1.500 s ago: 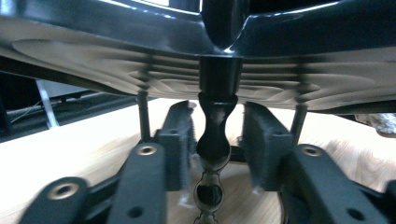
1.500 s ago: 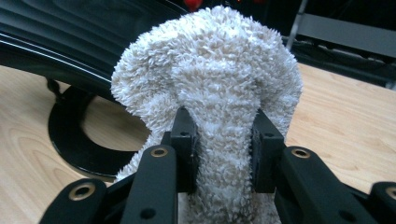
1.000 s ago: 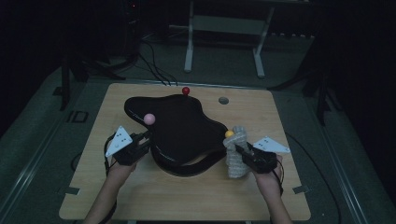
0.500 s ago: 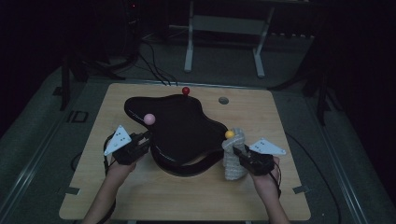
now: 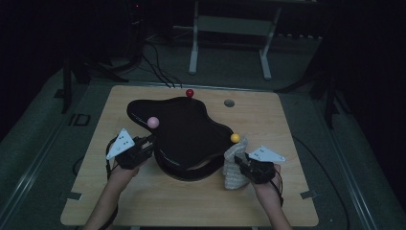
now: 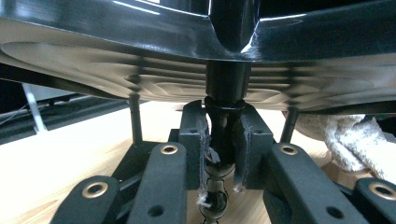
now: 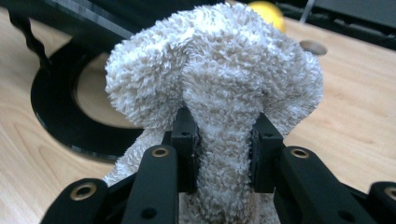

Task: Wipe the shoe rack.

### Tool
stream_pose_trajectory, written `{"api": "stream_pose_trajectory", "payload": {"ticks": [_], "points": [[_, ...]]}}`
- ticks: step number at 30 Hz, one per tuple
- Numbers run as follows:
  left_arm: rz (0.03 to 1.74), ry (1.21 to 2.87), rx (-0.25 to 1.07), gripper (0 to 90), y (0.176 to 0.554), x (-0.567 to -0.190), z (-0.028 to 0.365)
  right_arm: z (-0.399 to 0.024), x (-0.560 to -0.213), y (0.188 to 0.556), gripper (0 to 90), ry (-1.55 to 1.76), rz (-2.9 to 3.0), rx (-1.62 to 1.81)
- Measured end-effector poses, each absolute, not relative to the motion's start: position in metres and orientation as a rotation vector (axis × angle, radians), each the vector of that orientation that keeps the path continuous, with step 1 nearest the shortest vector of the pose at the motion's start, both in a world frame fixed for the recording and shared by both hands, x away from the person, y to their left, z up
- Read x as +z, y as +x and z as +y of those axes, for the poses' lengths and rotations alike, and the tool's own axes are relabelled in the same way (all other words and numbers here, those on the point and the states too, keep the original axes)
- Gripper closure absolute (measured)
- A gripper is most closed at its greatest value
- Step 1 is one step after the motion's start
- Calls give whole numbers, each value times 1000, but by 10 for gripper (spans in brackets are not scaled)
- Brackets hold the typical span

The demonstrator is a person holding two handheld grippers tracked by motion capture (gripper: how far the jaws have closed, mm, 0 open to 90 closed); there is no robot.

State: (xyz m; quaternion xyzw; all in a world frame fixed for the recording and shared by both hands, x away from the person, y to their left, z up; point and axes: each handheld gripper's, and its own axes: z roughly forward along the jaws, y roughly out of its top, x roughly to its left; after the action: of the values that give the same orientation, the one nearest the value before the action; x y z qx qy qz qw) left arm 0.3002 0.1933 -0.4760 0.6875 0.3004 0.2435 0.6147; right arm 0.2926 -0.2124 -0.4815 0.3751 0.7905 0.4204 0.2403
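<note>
While the left gripper (image 5: 146, 146) clamps a thin black post (image 6: 223, 135) under the glossy black stand (image 5: 184, 132), the right gripper (image 5: 239, 163) pinches a white towel (image 7: 219, 88) just ahead of its jaws — shifted slightly since a second ago, apparently poised for wiping. No readable writing anywhere.

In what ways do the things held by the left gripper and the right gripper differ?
The left gripper is shut on a thin, hard black post under the glossy black tray; the right gripper is shut on a soft, fluffy white towel. The post stands upright and rigid, while the towel bunches up above the jaws. The post joins the tray; the towel is beside the tray's right edge. Both are clamped between the jaws.
</note>
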Motion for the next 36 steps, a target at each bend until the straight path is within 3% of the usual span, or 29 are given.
{"api": "stream_pose_trajectory", "payload": {"ticks": [6, 12, 18, 24, 29, 36], "points": [[691, 1577, 548, 750, 301, -477, 194, -210, -462, 282, 692, 980, 2120, 1201], [691, 1579, 551, 749, 301, -477, 194, -201, -477, 284, 692, 979, 2180, 1144], [694, 1574, 542, 749, 301, -478, 194, -202, -457, 277, 692, 950, 2117, 1207], [686, 1589, 551, 749, 301, -477, 194, -193, -475, 280, 692, 955, 2183, 1143], [681, 1585, 540, 749, 302, -477, 195, -193, -458, 275, 692, 922, 2136, 1183], [684, 1584, 541, 749, 302, -478, 195, -185, -468, 276, 692, 931, 2186, 1171]]}}
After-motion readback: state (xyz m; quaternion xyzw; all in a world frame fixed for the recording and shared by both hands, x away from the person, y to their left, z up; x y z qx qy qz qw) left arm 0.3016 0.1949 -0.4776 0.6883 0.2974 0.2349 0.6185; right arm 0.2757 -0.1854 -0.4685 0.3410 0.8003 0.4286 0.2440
